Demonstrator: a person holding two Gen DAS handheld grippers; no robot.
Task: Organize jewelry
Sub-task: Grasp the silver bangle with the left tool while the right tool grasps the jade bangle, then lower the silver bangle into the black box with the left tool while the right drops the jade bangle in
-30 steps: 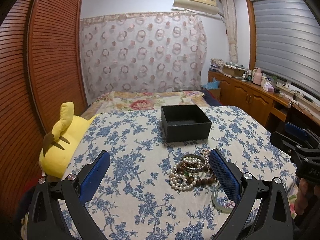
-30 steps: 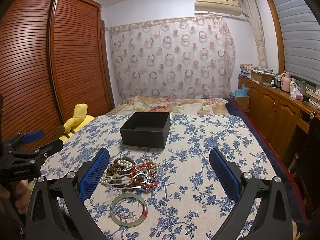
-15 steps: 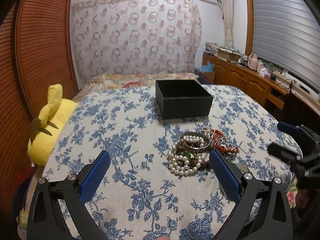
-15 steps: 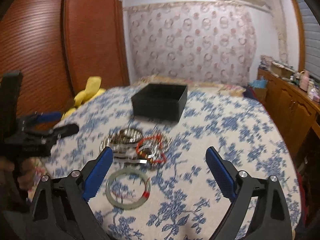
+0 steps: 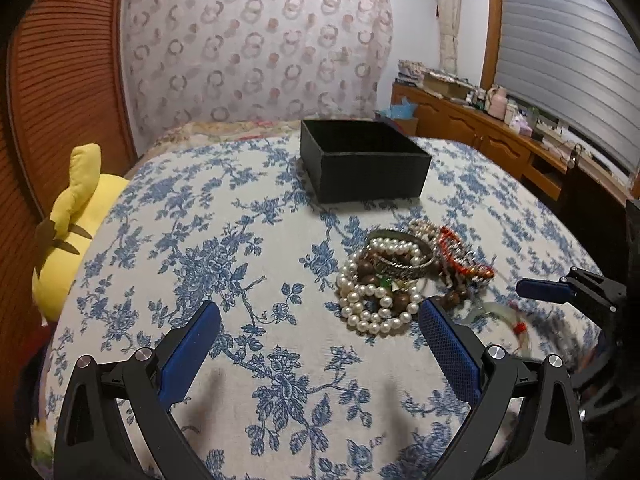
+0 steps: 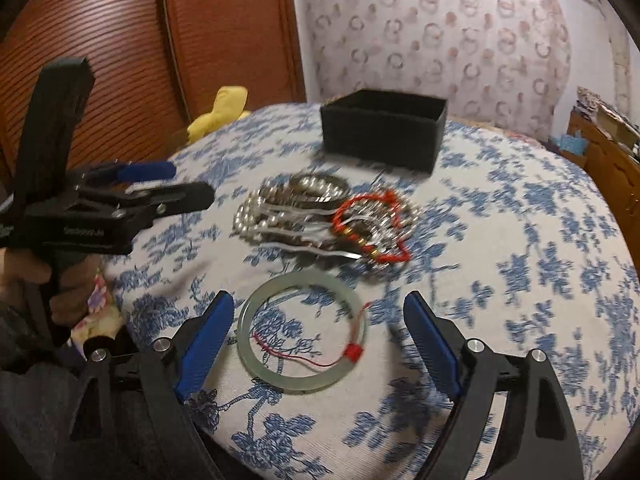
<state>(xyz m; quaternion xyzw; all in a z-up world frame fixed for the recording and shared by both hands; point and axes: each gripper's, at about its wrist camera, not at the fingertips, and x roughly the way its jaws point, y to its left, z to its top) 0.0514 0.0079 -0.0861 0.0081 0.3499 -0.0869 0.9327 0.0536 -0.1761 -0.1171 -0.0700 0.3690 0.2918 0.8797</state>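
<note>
Jade-green and smooth, the bangle (image 6: pixel 302 330) lies flat on the blue floral bedspread (image 6: pixel 520 280) right between our right gripper (image 6: pixel 320 326) fingers, a red thread and red tag trailing across its inside; those jaws are wide and closing in, yet the blue pads (image 6: pixel 208 336) are not on the ring. Just beyond it sits the heap of jewelry (image 6: pixel 328 216): pearl strands (image 5: pixel 360 296) coiled around brown wooden beads, a silver bangle (image 5: pixel 404 256) on top, and a red beaded bracelet (image 6: pixel 372 224) on the heap's right side in the right wrist view. Farther back, well apart from the pile, we have the black open box (image 5: pixel 364 164) standing upright. Our left gripper (image 5: pixel 316 334) hovers over bare bedspread with its fingers spread and nothing between them, the pearls just beside its right pad (image 5: pixel 448 344). From the right wrist view we see that gripper from the side, a hand (image 6: pixel 60 280) wrapped around its handle. A yellow plush toy (image 5: pixel 72 232) rests at the bed's left edge, against the wooden louvred wardrobe doors (image 6: pixel 100 60).
</note>
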